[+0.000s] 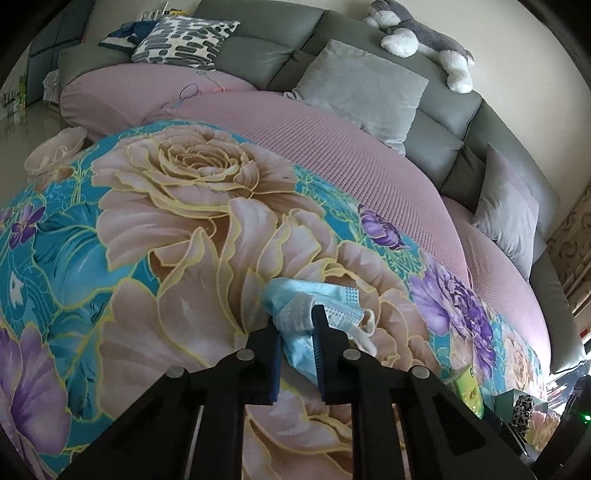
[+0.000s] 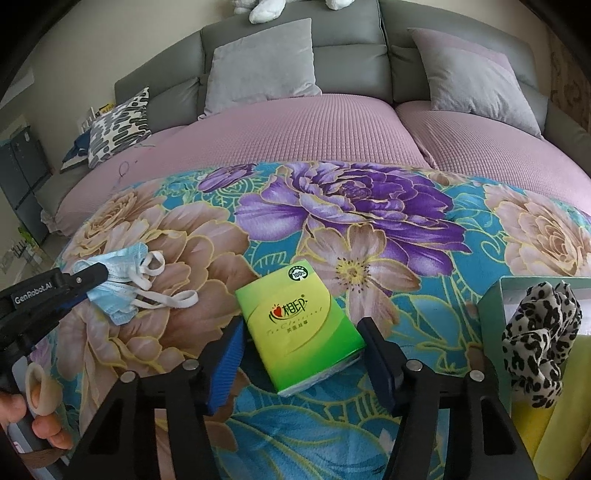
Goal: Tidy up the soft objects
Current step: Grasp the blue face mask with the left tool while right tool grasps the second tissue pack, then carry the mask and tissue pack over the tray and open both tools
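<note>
The left gripper (image 1: 297,325) pinches a crumpled mask (image 1: 310,306), its own fingers hiding part of the mask. Only the right view shows the right gripper (image 2: 303,332), jaws wide around a tissue pack (image 2: 299,325), and the bin (image 2: 495,295) cut off at the edge.

A plush toy (image 2: 264,9) is cut off by the top edge, only white paws showing. A green box (image 2: 495,299) runs past the right edge. The left gripper (image 1: 297,325) hides part of a blue mask (image 1: 314,299).
</note>
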Action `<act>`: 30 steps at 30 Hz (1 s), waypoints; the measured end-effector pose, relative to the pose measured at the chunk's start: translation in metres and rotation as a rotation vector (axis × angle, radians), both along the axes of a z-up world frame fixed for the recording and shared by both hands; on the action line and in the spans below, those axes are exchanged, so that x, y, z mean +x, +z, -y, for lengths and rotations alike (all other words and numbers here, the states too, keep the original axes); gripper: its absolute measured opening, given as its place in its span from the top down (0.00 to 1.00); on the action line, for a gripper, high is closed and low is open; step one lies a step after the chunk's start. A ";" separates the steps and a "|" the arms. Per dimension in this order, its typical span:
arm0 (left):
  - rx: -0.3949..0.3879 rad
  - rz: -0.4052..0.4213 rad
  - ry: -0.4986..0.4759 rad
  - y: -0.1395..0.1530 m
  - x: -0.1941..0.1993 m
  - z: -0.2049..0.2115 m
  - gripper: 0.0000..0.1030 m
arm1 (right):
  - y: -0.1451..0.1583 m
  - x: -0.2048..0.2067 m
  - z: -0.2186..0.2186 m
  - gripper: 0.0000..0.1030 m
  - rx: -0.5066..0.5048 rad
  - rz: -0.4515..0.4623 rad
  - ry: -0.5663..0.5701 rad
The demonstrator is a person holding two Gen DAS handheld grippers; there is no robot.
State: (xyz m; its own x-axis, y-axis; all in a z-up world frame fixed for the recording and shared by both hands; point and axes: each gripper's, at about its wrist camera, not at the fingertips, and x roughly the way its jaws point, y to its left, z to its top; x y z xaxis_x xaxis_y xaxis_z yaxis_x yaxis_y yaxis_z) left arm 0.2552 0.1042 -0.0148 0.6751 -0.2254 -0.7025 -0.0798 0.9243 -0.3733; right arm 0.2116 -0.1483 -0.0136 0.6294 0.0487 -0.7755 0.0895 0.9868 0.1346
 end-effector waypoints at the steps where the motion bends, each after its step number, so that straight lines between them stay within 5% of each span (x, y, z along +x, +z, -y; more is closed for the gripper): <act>1: 0.002 0.005 0.000 0.002 -0.001 0.001 0.86 | 0.000 0.000 0.000 0.39 0.002 0.001 -0.001; 30: -0.006 0.219 -0.134 0.097 -0.078 0.051 0.88 | 0.064 -0.072 0.028 0.42 0.028 0.099 -0.088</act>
State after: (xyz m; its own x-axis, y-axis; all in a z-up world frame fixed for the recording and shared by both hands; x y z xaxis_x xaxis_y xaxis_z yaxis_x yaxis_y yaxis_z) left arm 0.1777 0.0537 0.0825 0.7749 -0.3270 -0.5410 0.1269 0.9189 -0.3736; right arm 0.1392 -0.1762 0.0505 0.7054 0.0104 -0.7087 0.1608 0.9715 0.1744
